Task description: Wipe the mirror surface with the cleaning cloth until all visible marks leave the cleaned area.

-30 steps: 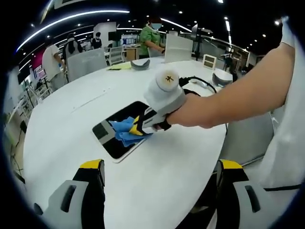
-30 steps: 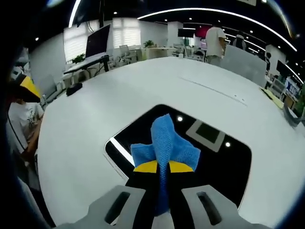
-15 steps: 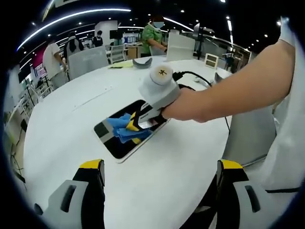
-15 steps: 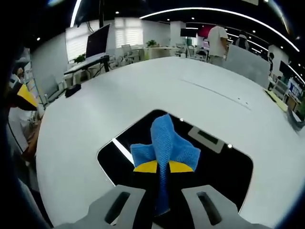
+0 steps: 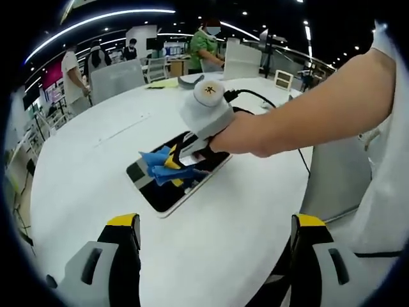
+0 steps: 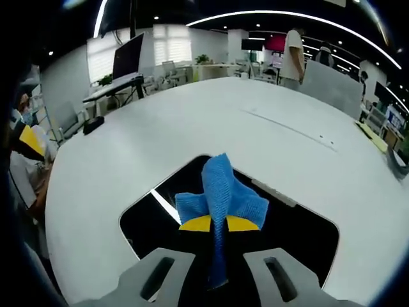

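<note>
— Where is the mirror seen?
— The mirror (image 5: 171,182) is laid flat on a round white table (image 5: 96,166), its dark glass catching ceiling lights. A blue cleaning cloth (image 6: 221,187) is pressed onto it.
— And how is the cloth held?
— It is pinched between the closed yellow-tipped jaws of the right gripper (image 6: 218,224), gripped by a hand (image 5: 239,134). The left gripper (image 5: 214,224) is held back above the table edge, jaws spread wide, nothing between them. People are seen standing beyond the table.
</note>
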{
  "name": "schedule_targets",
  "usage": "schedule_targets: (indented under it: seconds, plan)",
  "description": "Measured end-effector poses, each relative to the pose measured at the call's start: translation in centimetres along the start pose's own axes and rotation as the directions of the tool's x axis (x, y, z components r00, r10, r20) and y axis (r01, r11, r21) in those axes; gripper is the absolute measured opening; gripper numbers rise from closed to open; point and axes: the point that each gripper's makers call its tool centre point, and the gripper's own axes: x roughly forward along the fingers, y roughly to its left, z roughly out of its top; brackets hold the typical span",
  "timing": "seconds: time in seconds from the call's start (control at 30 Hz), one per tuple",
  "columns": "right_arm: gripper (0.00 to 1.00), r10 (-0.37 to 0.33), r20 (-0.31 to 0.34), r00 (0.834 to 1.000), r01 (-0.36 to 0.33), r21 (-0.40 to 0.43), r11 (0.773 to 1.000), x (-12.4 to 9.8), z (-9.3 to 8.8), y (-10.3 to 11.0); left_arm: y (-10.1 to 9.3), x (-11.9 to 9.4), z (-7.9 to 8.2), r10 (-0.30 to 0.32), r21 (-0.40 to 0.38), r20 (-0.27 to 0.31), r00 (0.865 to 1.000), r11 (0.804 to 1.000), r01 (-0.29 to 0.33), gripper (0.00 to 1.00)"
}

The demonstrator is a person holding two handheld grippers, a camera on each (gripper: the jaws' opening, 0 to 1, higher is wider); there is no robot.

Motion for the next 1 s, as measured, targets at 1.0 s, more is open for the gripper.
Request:
schedule_targets:
  seconds: [1.0]
  plan:
    - [0.01,0.064,-0.004,0.998,-0.064,-0.055,0.996,2.1,1.8,-1.3,1.2,0.6,0.5,0.0,-0.006,-0.001,1.0,1.0,0.0,0.99]
